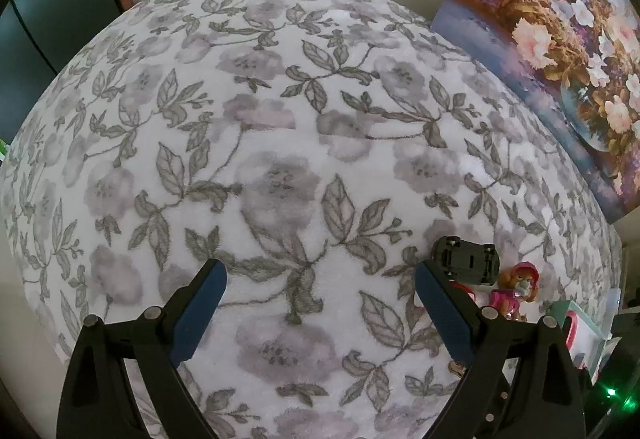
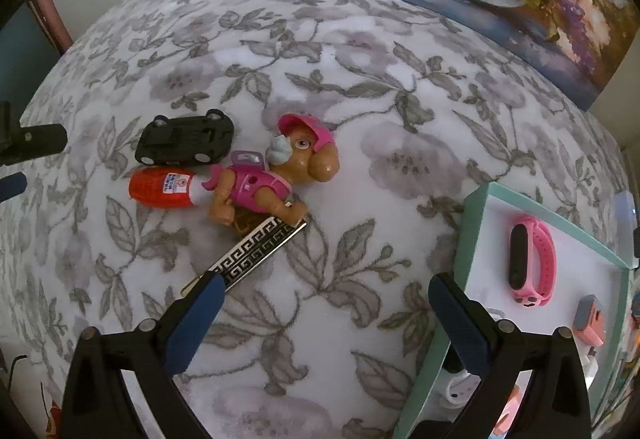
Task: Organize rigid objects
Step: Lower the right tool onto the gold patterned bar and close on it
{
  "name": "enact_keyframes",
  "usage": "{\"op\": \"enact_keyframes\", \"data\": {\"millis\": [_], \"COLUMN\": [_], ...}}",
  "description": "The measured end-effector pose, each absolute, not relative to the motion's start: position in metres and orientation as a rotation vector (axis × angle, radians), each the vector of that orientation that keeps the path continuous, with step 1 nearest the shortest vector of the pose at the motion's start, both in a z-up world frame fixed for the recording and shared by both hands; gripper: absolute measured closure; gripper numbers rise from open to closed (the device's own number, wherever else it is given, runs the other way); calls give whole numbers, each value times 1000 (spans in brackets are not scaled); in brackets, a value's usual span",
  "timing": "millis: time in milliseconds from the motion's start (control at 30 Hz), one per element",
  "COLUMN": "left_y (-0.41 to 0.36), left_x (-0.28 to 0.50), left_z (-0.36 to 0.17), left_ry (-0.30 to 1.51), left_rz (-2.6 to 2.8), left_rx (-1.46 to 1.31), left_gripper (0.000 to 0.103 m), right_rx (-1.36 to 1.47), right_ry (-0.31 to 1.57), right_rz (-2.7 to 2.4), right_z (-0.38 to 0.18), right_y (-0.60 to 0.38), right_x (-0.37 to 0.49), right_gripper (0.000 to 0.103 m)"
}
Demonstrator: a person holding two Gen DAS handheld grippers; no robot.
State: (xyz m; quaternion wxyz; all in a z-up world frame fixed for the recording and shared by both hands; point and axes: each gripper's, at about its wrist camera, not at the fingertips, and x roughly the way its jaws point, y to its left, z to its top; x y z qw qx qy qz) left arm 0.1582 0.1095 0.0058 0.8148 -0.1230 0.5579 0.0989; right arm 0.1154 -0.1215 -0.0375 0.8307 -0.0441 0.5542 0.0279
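Left claw (image 1: 320, 295) fingers spread wide, nothing between; right claw (image 2: 324, 313) likewise.

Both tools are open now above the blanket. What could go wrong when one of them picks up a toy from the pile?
The dog figure touches the red egg-shaped toy, the black car and the patterned bar, so gripping one may drag another. The rounded egg might roll on the soft blanket.

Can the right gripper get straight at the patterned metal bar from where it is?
Probably yes: the right gripper is open, and the patterned metal bar lies just ahead by its left finger, though the toy dog overlaps its far end.
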Motion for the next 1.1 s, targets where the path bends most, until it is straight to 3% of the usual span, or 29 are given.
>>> {"op": "enact_keyframes", "data": {"millis": [667, 1100], "left_y": [114, 117], "left_x": [157, 156], "left_z": [4, 3], "left_ry": [1186, 1180], "left_rz": [217, 227], "left_rx": [-308, -320], "left_gripper": [8, 8], "right_rx": [-274, -176], "right_ry": [1206, 1160], "right_rz": [153, 213], "right_z": [-36, -49], "right_y": [-96, -85], "right_x": [94, 113], "right_gripper": [0, 0]}}
